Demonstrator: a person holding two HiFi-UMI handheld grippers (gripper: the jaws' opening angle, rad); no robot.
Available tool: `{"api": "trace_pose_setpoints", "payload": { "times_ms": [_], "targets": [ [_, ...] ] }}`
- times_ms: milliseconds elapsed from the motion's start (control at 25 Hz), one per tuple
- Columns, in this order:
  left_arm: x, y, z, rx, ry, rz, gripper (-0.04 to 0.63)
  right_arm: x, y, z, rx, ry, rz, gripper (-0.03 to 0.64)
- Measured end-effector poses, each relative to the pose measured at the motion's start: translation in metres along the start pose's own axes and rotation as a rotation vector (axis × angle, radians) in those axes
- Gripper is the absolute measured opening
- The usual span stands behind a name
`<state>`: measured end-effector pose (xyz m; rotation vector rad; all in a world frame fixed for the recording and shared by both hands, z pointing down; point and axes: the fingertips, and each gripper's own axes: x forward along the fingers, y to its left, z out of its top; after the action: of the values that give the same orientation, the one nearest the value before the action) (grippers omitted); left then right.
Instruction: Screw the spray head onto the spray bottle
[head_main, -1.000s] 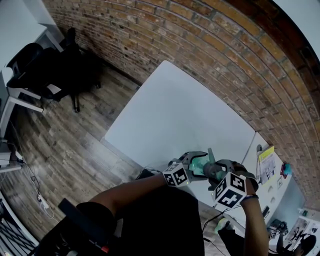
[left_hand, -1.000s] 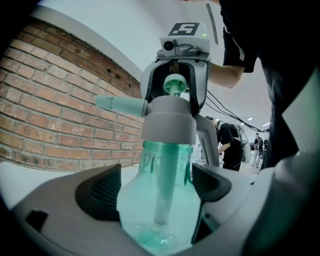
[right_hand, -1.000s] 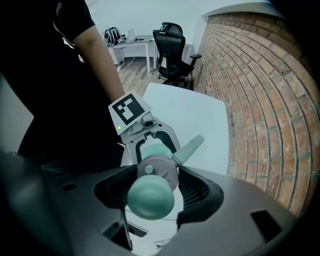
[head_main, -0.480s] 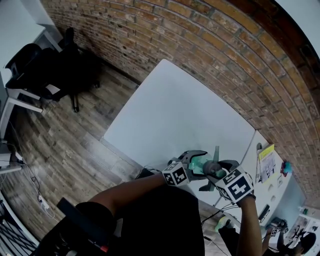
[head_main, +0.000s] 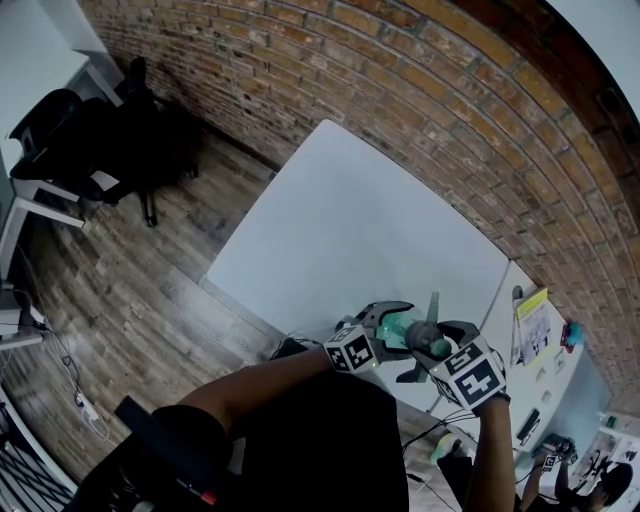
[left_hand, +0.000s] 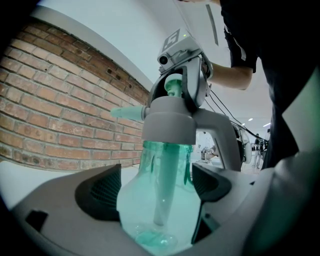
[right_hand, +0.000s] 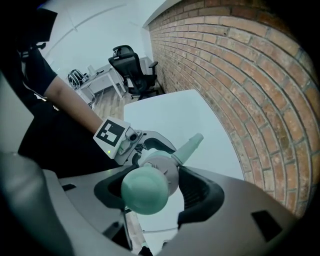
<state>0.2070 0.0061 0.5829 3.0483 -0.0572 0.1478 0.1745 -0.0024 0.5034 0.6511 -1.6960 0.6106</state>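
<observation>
While left gripper (left_hand: 159, 186) clamps bottle (left_hand: 162, 210) (widely), right gripper (right_hand: 155, 192) clamps spray head (right_hand: 167, 169).

The spray bottle (left_hand: 160, 205) is of clear green plastic, glossy and smooth. The spray head (left_hand: 170, 125) is of matt grey plastic, with some parts in pale green plastic. The left gripper (left_hand: 159, 187) has a matt grey plastic body and black ribbed pads (left_hand: 102, 192). The wall (head_main: 420, 90) is rough red brick, the table (head_main: 350, 230) is smooth matt white, and the floor (head_main: 150, 270) is of worn wood planks.
</observation>
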Motion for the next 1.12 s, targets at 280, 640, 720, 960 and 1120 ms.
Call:
{"api": "trace_pose_setpoints", "payload": {
  "times_ms": [280, 640, 720, 960, 1120],
  "targets": [
    [-0.001, 0.001, 0.0, 0.0, -0.001, 0.0, 0.423, -0.009, 0.008, 0.002, -0.07, 0.013, 0.003, 0.261],
    [0.002, 0.002, 0.002, -0.008, 0.006, -0.003, 0.423, -0.048, 0.017, 0.027, -0.222, -0.109, 0.101, 0.261],
    [0.002, 0.005, 0.001, -0.008, 0.01, -0.007, 0.423, -0.05, 0.014, 0.028, -0.341, -0.094, 0.084, 0.261],
    [0.002, 0.0, -0.005, -0.018, 0.024, -0.019, 0.425, -0.05, 0.024, 0.008, -0.819, 0.053, 0.105, 0.261],
    [0.002, 0.005, 0.004, 0.005, 0.011, 0.012, 0.428, -0.04, 0.021, 0.004, -1.029, 0.093, 0.11, 0.261]
  ]
}}
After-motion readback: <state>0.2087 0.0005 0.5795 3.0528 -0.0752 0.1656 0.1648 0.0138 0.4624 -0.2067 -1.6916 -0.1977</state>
